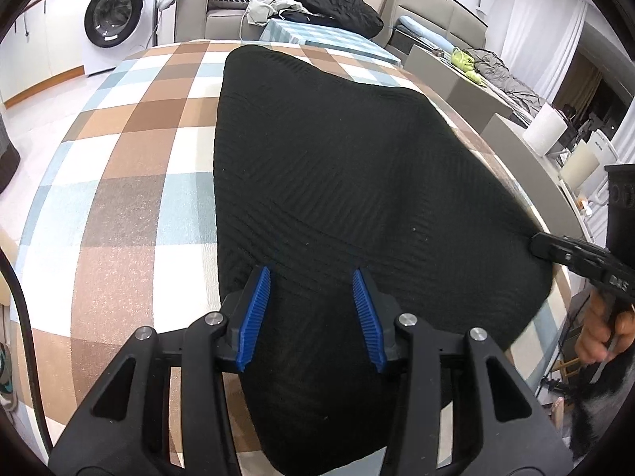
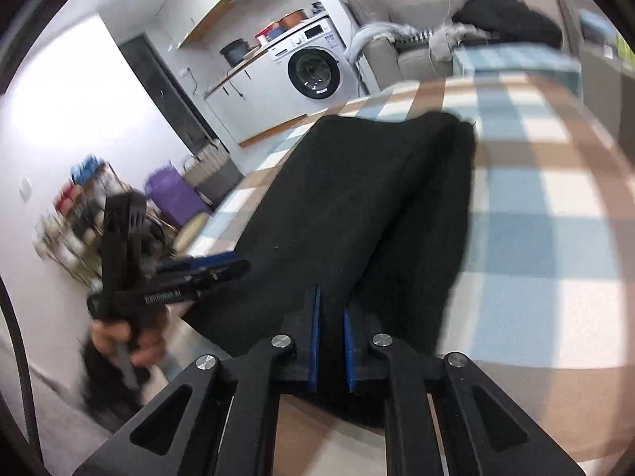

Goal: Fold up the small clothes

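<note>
The left hand-held gripper (image 1: 313, 277) hangs just above the near end of the black knitted garment (image 1: 337, 166), its blue-padded fingers (image 1: 258, 309) standing apart with nothing pinched between them. The right hand-held gripper (image 2: 329, 301) has its fingers drawn together; whether cloth is caught in them I cannot tell. In the left wrist view it reaches the garment's right edge. The garment lies spread on the checked cloth of the surface (image 1: 119, 166), brown, blue and white squares. Beyond stand a grey sofa (image 1: 222, 16) heaped with clothes and a white washing machine (image 1: 115, 16).
</note>
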`<action>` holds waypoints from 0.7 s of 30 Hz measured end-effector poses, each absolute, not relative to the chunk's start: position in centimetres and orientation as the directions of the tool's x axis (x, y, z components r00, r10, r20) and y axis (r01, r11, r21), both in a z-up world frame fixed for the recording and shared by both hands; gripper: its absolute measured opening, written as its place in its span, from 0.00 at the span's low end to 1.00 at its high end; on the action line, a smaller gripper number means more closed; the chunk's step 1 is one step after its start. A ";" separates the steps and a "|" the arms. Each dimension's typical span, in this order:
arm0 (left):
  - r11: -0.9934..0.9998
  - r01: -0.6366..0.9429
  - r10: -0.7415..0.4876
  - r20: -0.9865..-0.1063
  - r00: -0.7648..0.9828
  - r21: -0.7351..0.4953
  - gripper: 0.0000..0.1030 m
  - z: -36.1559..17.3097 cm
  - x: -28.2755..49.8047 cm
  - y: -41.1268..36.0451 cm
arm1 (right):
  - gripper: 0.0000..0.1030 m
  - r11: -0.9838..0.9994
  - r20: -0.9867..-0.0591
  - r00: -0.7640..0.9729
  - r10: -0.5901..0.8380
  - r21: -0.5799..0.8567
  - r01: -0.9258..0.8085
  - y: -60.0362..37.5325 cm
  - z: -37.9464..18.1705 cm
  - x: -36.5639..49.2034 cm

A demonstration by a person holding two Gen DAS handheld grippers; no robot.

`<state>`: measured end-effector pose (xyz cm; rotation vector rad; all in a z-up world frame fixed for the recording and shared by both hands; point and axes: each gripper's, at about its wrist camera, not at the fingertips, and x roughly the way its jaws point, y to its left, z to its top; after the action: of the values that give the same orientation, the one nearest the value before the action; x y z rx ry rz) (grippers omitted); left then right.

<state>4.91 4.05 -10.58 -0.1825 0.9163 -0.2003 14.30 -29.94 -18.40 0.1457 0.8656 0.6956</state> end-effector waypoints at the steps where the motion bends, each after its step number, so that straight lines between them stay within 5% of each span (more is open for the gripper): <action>1: 0.969 0.096 -0.240 -0.768 0.594 -0.229 0.39 -10.6 4.8 3.9 | 0.07 0.784 -0.664 0.443 0.602 0.388 -0.484 -30.3 -18.7 14.5; 4: 0.974 0.090 -0.221 -0.773 0.594 -0.209 0.39 -10.4 4.5 3.7 | 0.08 0.842 -0.732 0.436 0.524 0.368 -0.393 -31.5 -20.5 15.2; 9: 0.969 0.107 -0.243 -0.770 0.590 -0.224 0.39 -9.5 3.2 3.1 | 0.16 0.789 -0.677 0.408 0.613 0.496 -0.362 -32.6 -20.3 14.9; 21: 0.932 0.265 -0.356 -0.759 0.546 -0.246 0.41 -8.4 0.9 -2.4 | 0.36 0.765 -0.646 0.409 0.644 0.539 -0.353 -34.2 -20.5 12.4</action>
<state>0.94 -2.43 -8.37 -0.1064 0.9229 -0.3688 12.38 -34.24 -20.53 0.3431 0.9606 0.6435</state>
